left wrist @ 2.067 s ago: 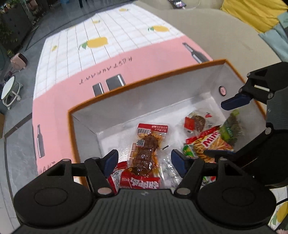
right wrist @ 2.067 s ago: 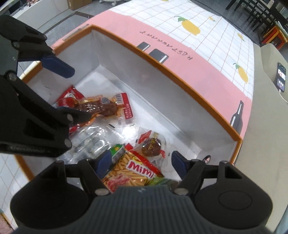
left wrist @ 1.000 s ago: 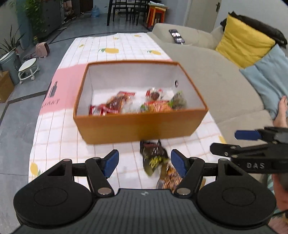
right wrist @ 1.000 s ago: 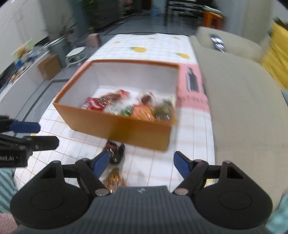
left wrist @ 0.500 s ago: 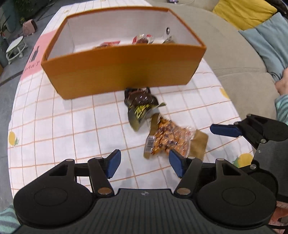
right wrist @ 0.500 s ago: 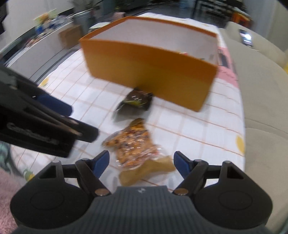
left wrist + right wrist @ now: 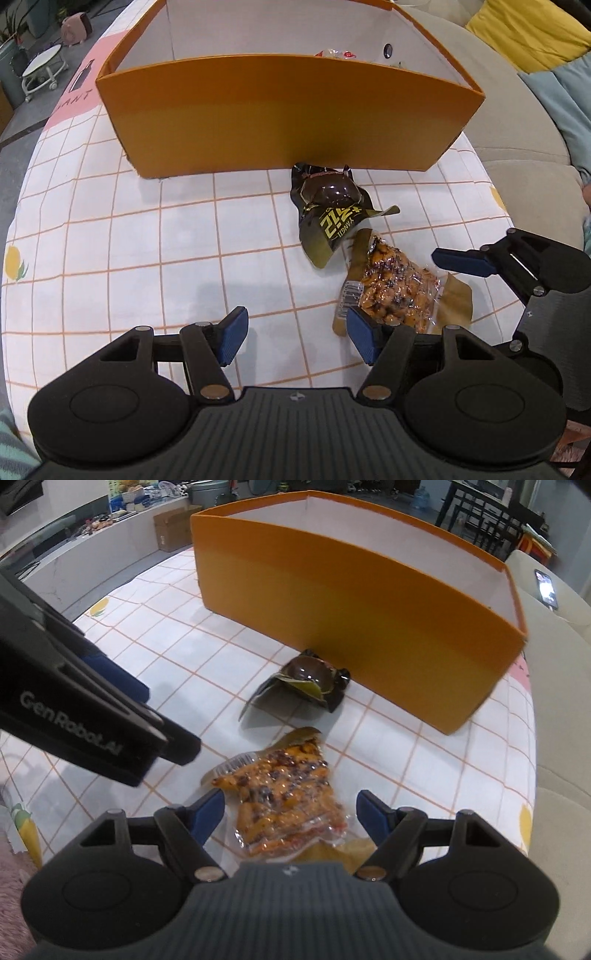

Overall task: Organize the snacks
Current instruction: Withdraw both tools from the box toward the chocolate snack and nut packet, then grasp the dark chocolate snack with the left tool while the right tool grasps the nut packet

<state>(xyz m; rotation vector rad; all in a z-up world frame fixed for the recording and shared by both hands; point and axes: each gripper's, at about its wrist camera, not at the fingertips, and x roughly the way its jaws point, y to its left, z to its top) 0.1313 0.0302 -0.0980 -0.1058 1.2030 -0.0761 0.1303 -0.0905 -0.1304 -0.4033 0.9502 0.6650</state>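
An orange box with several snacks inside stands on the checked tablecloth. In front of it lie a dark brown packet with yellow lettering and a clear packet of orange-brown snacks. My left gripper hangs open over bare cloth, its right pad at the clear packet's near corner. My right gripper is open low over the clear packet, which lies between its jaws without either pad pressing on it. The dark packet rests against the box wall.
A beige sofa with yellow and blue cushions runs along the table's right side, and a phone lies on it. The cloth's rounded near edge is close below both grippers. A small stool stands on the floor at far left.
Both grippers have left the box, pulled back and sunk toward the cloth in front of it. The right one has rolled and now straddles the clear packet.
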